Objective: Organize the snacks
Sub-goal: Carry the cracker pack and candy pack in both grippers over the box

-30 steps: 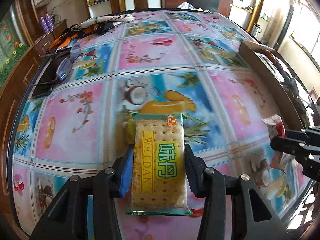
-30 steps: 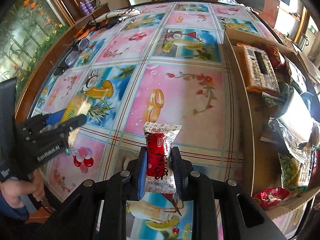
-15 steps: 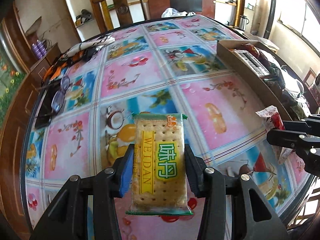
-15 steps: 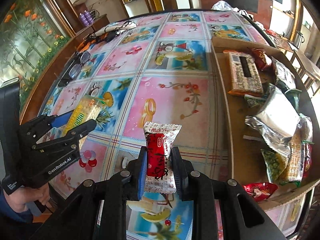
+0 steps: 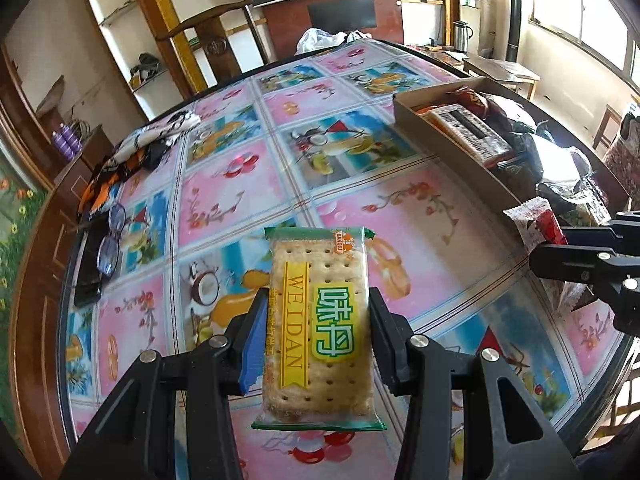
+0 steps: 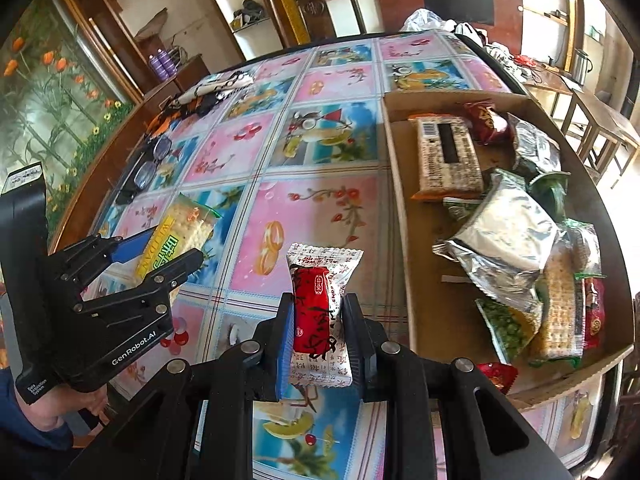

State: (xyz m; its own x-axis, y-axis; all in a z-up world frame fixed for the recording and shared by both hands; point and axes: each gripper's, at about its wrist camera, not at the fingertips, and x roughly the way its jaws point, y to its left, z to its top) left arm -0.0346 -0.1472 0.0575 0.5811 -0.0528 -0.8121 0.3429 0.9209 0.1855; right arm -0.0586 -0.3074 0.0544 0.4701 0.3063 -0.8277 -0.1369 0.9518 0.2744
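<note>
My left gripper (image 5: 318, 312) is shut on a cracker packet (image 5: 320, 320) with a yellow and green label, held above the table. The same cracker packet (image 6: 180, 240) shows at the left of the right wrist view, in the left gripper (image 6: 168, 248). My right gripper (image 6: 316, 312) is shut on a small red and white snack packet (image 6: 318, 308), also off the table. That snack packet (image 5: 536, 228) appears at the right edge of the left wrist view. A shallow cardboard box (image 6: 400, 208) with several snack packets lies to the right.
The round table (image 5: 240, 200) has a pink and blue picture cloth. Glasses (image 5: 110, 244) and a dark phone (image 5: 90, 256) lie near its left edge, with a patterned cloth (image 5: 148, 144) behind them. A chair (image 5: 208, 24) and shelves stand beyond the far side.
Both grippers have risen with their packets and shifted toward the box, so the table looks smaller and more of the box and the room shows. Grips are unchanged.
</note>
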